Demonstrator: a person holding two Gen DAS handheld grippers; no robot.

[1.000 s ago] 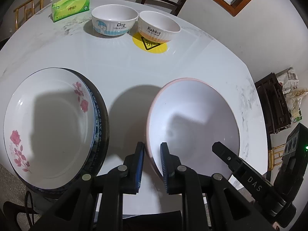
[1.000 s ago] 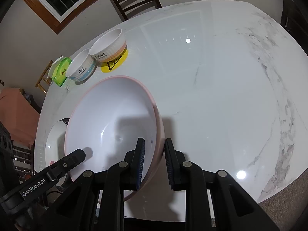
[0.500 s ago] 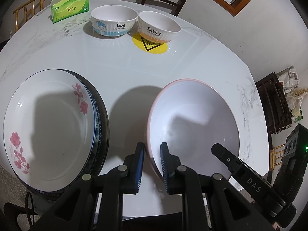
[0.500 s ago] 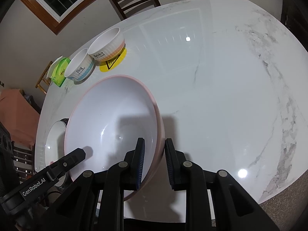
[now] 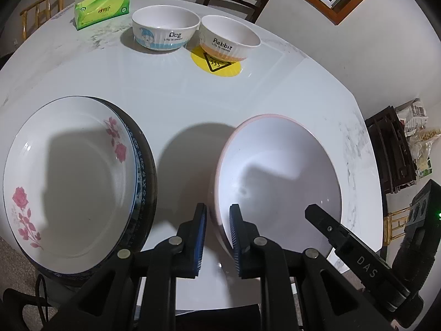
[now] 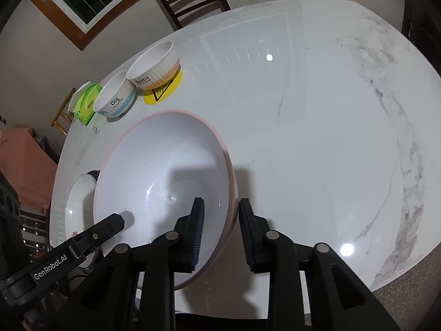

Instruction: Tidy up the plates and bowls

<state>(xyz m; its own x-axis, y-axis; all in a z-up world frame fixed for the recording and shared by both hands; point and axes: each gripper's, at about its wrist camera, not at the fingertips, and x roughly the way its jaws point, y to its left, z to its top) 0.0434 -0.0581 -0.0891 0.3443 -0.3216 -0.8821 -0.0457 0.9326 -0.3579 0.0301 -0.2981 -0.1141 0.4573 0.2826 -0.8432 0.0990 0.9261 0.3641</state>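
Pink-rimmed and white inside, the big bowl (image 5: 278,176) sits on the marble table (image 5: 171,91) near its front edge, and I have both tongs on it. My left gripper (image 5: 217,234) straddles the bowl's left rim, one finger outside the wall and one inside; my right gripper (image 6: 219,230) straddles the right rim the same way. In both views a gap shows between the blue pads (image 5: 200,237) and the bowl wall, so the jaws look parted a little wider than the rim, and I cannot tell whether they actually pinch it.

To the left of the bowl, just apart from it, lies the rose-patterned plate (image 5: 69,182), nested on a dark blue-rimmed plate (image 5: 146,171). At the far side of the table stand the "Dog" bowl (image 5: 165,31) and the "Rabbit" bowl (image 5: 228,40), close beside each other, the Rabbit one resting on a yellow warning sticker (image 5: 216,64). A green tissue box (image 5: 102,9) sits left of them.
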